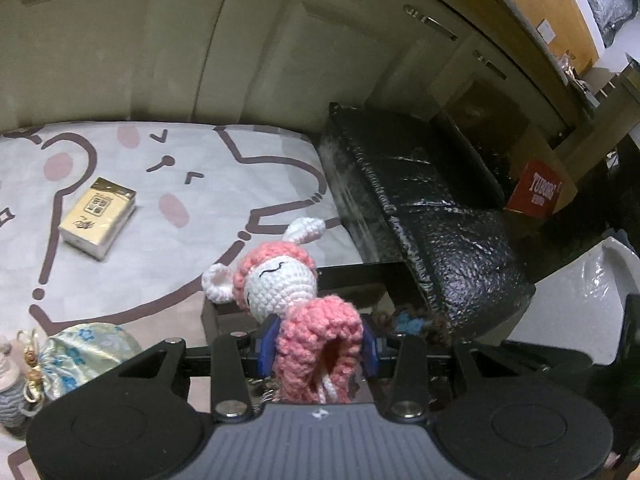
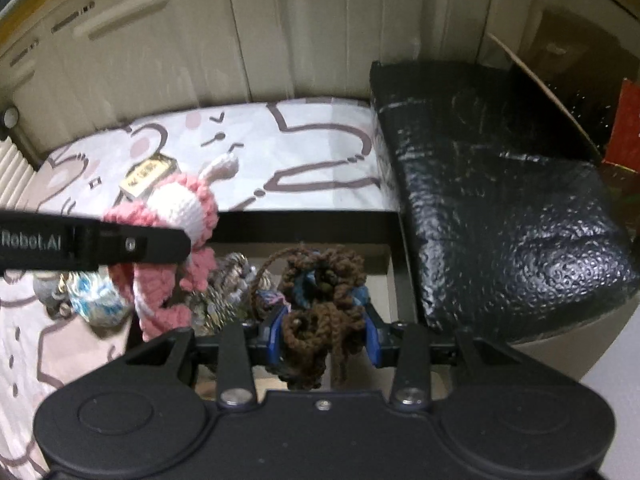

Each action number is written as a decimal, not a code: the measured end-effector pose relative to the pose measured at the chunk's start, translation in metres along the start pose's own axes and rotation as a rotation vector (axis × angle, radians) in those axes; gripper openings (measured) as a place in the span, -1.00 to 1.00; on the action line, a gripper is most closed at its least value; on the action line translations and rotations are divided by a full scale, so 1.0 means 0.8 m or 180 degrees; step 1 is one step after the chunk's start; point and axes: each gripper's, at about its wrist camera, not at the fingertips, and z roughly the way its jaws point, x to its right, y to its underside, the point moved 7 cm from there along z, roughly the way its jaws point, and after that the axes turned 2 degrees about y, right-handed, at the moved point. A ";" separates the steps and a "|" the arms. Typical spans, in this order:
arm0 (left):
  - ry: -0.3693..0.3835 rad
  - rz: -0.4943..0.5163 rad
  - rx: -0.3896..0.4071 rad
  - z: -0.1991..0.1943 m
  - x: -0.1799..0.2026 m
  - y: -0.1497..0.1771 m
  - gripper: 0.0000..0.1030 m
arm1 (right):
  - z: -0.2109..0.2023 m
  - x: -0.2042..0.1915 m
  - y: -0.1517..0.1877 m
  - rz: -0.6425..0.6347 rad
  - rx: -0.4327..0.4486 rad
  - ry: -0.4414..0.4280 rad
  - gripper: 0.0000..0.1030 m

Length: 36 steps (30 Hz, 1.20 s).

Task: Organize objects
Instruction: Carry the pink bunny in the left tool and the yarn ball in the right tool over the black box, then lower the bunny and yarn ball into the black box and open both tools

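My left gripper is shut on a pink and white crochet bunny doll, holding it by its pink body above the near edge of a black open box. The doll also shows in the right wrist view, behind the left gripper's black finger. My right gripper is shut on a brown crochet toy with blue parts, held over the box interior. Other small knitted items lie inside the box.
A yellow tissue pack lies on the cartoon-print bedsheet. A floral pouch and a grey knitted item lie at left. A black padded bench stands right of the bed, cupboard doors behind, a red box beyond.
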 end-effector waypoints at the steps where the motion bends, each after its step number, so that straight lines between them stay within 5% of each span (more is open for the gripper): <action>1: 0.0020 -0.0009 0.0004 0.000 0.002 -0.001 -0.18 | 0.002 0.001 0.001 -0.0002 -0.0019 -0.0009 -0.21; 4: 0.0088 -0.0037 -0.0006 0.001 0.011 -0.002 -0.18 | 0.004 0.003 0.005 -0.0011 -0.0029 -0.0011 -0.15; 8: 0.0075 -0.0067 -0.0075 0.004 0.016 0.003 -0.18 | 0.000 0.010 0.005 0.0145 0.0015 -0.0054 0.18; 15: -0.0006 -0.0017 -0.0279 0.014 0.012 0.023 -0.18 | -0.040 0.024 -0.001 0.0451 0.0125 -0.0050 0.25; 18: 0.0101 0.0028 -0.0281 0.010 0.019 0.022 0.03 | -0.050 0.020 0.005 0.0470 0.0113 0.0023 0.26; 20: 0.0062 0.0141 -0.0232 -0.005 0.023 0.017 0.34 | -0.056 0.021 0.011 0.0544 0.0107 0.0097 0.26; 25: -0.0159 0.0470 -0.0193 -0.050 0.016 0.012 0.34 | -0.082 0.013 0.013 0.0651 0.0118 0.0210 0.26; 36: -0.0544 0.0521 -0.0048 -0.155 -0.048 0.020 0.40 | -0.138 -0.042 -0.011 0.0723 0.0416 0.0320 0.39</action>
